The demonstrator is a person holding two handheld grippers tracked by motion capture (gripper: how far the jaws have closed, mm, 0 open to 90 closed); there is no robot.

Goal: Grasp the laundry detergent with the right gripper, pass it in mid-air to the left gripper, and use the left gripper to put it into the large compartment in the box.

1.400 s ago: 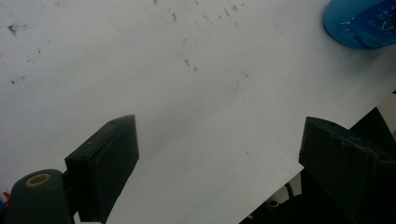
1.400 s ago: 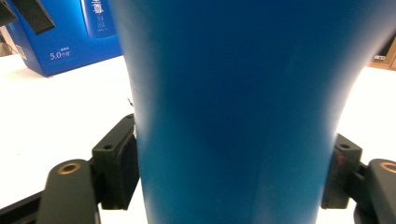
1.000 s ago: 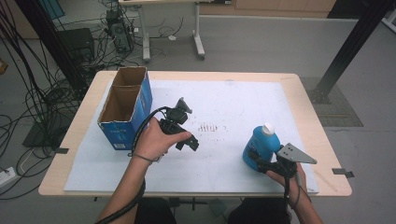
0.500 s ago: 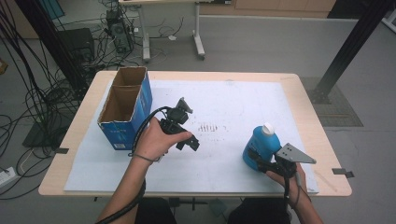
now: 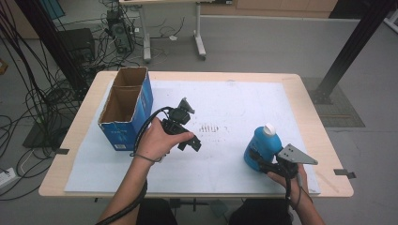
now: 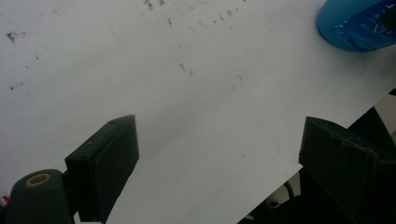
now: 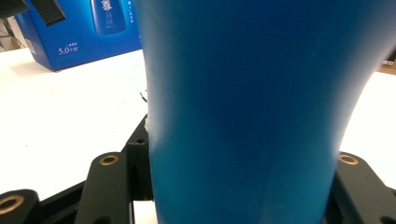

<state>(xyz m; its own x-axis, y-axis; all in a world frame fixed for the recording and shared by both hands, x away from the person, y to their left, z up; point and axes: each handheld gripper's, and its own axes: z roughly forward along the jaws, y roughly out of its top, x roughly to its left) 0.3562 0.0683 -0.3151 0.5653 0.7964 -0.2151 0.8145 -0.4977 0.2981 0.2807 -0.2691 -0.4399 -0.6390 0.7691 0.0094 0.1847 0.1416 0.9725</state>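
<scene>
A blue bottle [image 5: 263,145] with a white cap stands upright near the front right of the white sheet [image 5: 225,108]. My right gripper [image 5: 257,157] comes at it from the near side and is shut on its lower body. In the right gripper view the bottle [image 7: 247,116] fills the space between the two black jaws, which press on its sides. My left gripper [image 5: 190,124] is held over the middle left of the sheet, open and with nothing in it. In the left gripper view its jaws [image 6: 219,168] stand wide apart above bare paper, and the bottle [image 6: 359,23] sits far off at the top right.
An open blue cardboard box [image 5: 126,110] stands at the sheet's left edge, just left of my left hand; its printed side [image 7: 79,32] shows in the right gripper view. The wooden table [image 5: 309,122] ends close behind the bottle's right. Faint smudges mark the sheet's middle.
</scene>
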